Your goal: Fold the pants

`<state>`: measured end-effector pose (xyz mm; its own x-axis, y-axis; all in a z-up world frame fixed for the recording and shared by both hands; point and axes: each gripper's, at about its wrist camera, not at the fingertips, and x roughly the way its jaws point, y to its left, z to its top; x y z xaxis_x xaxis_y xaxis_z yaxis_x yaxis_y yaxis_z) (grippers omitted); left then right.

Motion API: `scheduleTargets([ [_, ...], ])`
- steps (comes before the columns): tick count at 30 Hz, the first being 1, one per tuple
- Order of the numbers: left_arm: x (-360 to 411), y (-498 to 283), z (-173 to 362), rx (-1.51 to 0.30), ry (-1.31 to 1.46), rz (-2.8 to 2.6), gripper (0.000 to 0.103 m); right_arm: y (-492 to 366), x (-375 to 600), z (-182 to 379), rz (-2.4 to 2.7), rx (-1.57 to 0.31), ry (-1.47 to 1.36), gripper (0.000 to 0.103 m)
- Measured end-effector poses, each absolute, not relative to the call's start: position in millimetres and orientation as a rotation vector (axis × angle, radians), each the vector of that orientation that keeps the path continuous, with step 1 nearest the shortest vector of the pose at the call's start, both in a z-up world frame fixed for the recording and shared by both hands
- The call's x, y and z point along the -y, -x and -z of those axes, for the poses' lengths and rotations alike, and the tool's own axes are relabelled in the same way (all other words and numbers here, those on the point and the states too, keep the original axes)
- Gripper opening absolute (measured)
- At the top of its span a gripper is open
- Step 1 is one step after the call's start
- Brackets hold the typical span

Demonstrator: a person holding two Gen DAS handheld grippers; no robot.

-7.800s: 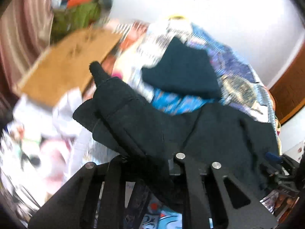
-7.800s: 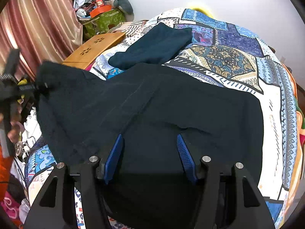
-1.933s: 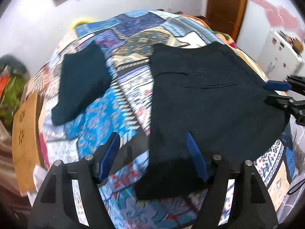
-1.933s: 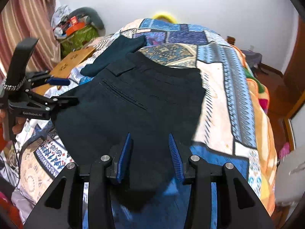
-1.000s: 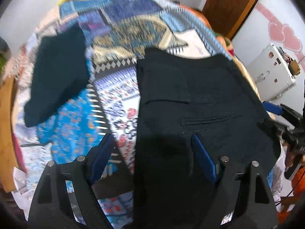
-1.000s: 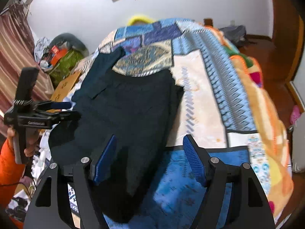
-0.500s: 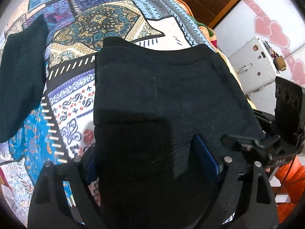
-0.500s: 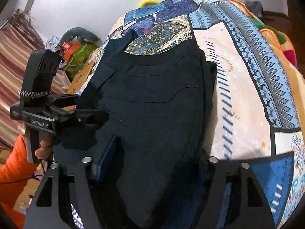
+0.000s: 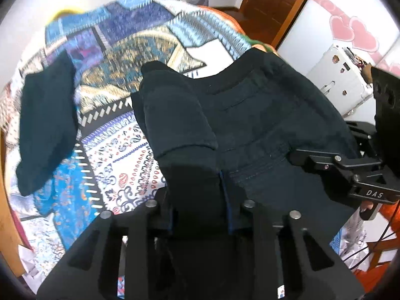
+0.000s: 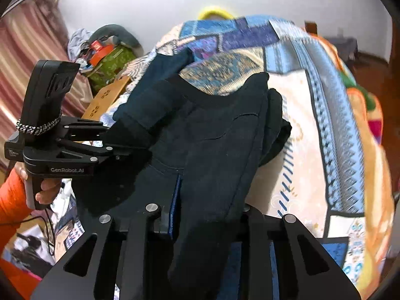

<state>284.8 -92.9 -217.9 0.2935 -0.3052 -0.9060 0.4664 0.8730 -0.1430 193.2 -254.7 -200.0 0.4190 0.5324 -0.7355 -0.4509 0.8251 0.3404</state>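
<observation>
Since half a second ago both grippers have clamped: left gripper (image 9: pixel 198 200) and right gripper (image 10: pixel 210 215) each pinch the dark pants (image 9: pixel 262 125), lifting bunched cloth that blocks their fingers. Beyond lies the patterned bedspread (image 9: pixel 120 135), with seemingly another folded dark garment (image 9: pixel 45 130) far left.

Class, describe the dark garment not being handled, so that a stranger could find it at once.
Start at the bed's patchwork quilt. The pants fill its near side, pinched by the left gripper and the right gripper. The folded dark garment lies alone by the wooden board, flat and untouched.
</observation>
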Motion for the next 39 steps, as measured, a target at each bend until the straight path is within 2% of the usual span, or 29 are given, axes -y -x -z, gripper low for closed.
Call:
scheduleTargets([
  [6,77.2,-263.8,172.3,-1.022,-0.161,0.469,0.025,-189.8,239.8,164.3,-0.640,-0.860,-0.037,0.023],
  [12,30.5,-263.4,115.2,-0.862,-0.123,0.374,0.025,-203.0,202.3,119.8,-0.701,-0.730,0.017,0.023],
  [22,-58.7,-320.3,75.5,-0.709,-0.123,0.183,0.025,-280.3,104.6,88.3,-0.802,-0.607,0.090,0.023],
  [26,-96.9,-359.7,87.0,-0.714,-0.111,0.132,0.025,-314.4,68.0,100.6,-0.821,-0.594,0.131,0.023],
  [30,-124.6,-399.4,120.3,-0.757,-0.104,0.088,0.026,-355.0,32.7,129.0,-0.836,-0.636,0.159,0.023],
  [39,-174.3,-482.1,241.3,-0.961,-0.083,0.051,0.027,-438.2,-22.4,234.9,-0.820,-0.839,0.151,0.023],
])
